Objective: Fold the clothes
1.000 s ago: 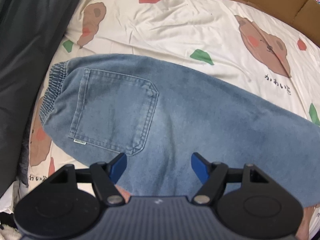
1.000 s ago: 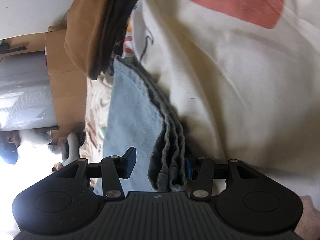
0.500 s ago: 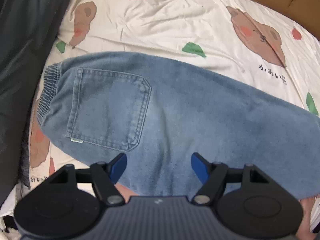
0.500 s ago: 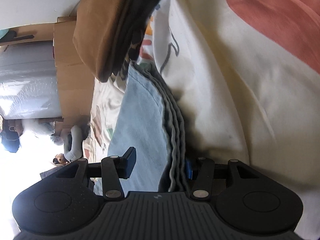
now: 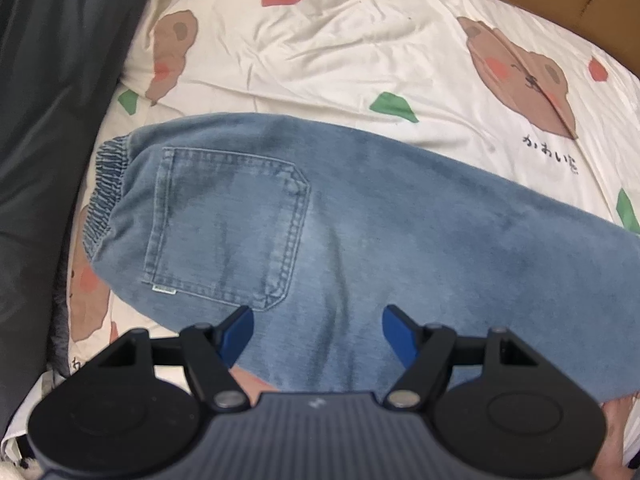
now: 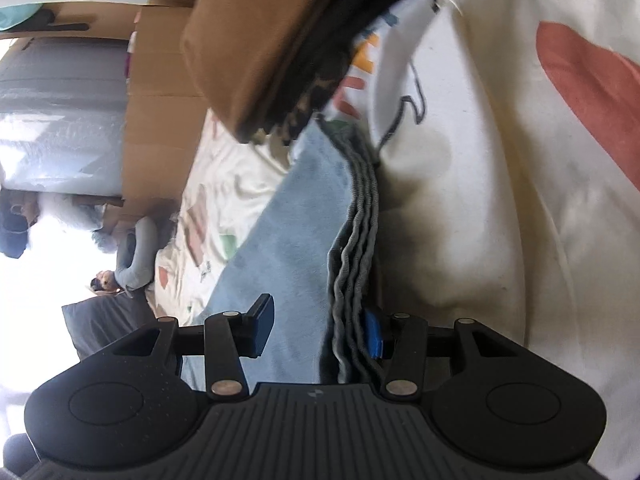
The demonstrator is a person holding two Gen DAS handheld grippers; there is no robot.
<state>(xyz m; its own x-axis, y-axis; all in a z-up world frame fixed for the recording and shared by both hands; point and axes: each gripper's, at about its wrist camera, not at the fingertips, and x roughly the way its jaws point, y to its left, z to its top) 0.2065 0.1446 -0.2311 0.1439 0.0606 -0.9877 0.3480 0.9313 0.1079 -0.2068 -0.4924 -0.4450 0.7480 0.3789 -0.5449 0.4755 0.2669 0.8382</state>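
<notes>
Two open tools at a pair of blue jeans laid flat on a printed bedsheet.

The left tool [image 5: 318,330] hovers with its blue pads spread wide and holds nothing; the jeans [image 5: 360,232] lie just ahead of and below it, back pocket [image 5: 228,228] ahead to its left, elastic waistband [image 5: 106,196] further left, the leg running off to its right. The bedsheet [image 5: 340,56], cream with brown animal prints, spreads beyond the jeans, with dark grey fabric [image 5: 48,120] at the far left. The right tool [image 6: 318,330] is also spread open: the stacked hem edges [image 6: 356,280] of the jeans sit between its pads, touching the right pad [image 6: 373,334] while the left pad stands apart over the blue cloth. A brown and black stack of clothes [image 6: 280,40] lies ahead of it on the sheet.
</notes>
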